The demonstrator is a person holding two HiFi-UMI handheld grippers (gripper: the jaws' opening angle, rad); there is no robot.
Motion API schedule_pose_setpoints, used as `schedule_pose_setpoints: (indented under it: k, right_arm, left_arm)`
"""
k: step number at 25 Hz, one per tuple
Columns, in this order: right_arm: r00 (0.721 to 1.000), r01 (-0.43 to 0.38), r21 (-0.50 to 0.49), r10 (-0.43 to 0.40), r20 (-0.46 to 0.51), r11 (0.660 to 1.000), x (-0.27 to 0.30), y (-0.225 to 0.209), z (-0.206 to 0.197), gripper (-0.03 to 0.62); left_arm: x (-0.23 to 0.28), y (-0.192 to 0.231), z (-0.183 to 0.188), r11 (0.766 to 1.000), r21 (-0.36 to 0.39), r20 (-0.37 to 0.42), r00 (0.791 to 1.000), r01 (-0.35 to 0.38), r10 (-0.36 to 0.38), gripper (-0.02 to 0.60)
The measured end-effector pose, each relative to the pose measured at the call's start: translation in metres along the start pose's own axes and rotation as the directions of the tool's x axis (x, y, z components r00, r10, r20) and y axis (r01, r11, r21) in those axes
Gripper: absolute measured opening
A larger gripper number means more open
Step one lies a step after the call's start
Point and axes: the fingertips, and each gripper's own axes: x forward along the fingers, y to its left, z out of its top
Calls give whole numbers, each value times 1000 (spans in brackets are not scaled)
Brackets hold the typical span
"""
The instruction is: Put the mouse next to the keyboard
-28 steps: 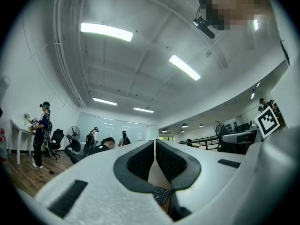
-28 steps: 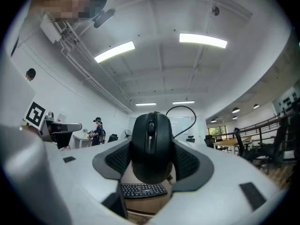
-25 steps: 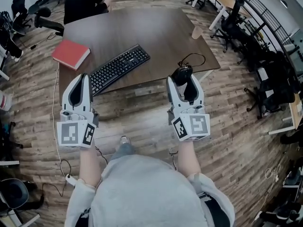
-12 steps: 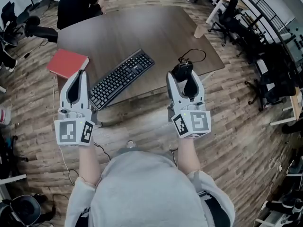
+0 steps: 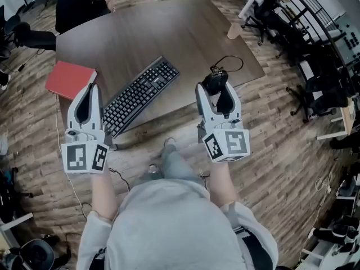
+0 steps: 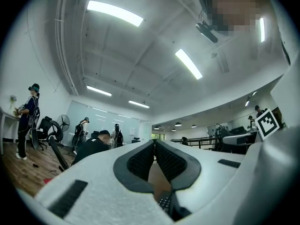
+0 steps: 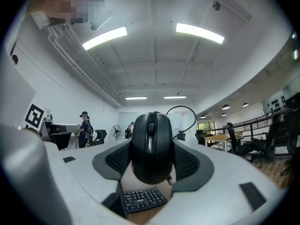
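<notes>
A black wired mouse (image 5: 215, 82) sits between the jaws of my right gripper (image 5: 216, 90), which is shut on it over the table's near right edge. In the right gripper view the mouse (image 7: 151, 146) fills the gap between the pads, its cable looping up behind. The black keyboard (image 5: 140, 94) lies diagonally on the brown table (image 5: 169, 32), left of the mouse; part of this keyboard (image 7: 143, 199) shows below the jaws. My left gripper (image 5: 87, 92) is shut and empty at the keyboard's left end; its jaws (image 6: 154, 144) meet at the tips.
A red book (image 5: 70, 79) lies on the table's left corner. A paper cup (image 5: 233, 31) stands at the far right edge. A person in black sits at the far left corner. Office chairs (image 5: 275, 16) and desks crowd the right side; cables lie on the wooden floor.
Both grippers and the view have shifted a little toward the table. The mouse stays between the right jaws, and the person's foot has stepped forward.
</notes>
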Motion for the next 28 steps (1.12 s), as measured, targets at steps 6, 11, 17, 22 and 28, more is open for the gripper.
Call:
schedule_pose_setpoints:
  k: [6,11,17,22,28]
  right_arm:
    - [1000,-6,20,6,-23,1000,36,-25,-16,250]
    - [998,-31,16,31,-52,999,80,-46,-31,250]
    - [989,-65,24,68,-128,998,127,-69,-60,250]
    - [974,-85,40,91,-205,996,161,-87,-92,250]
    - [942,-108,61,122,-313,992,191,-105,-141,250]
  left_arm:
    - [28,10,-8,999,10,-11,999,-36,36,18]
    - [64,18,-12,998,21,-6,998,-66,67,18]
    - [100,21,-21,995,28,-11,996,-92,92,18]
    - [120,25,-27,992,40,-26,992,-119,120,18]
    - [134,32,-39,984,49,-53,983,-171,174,18]
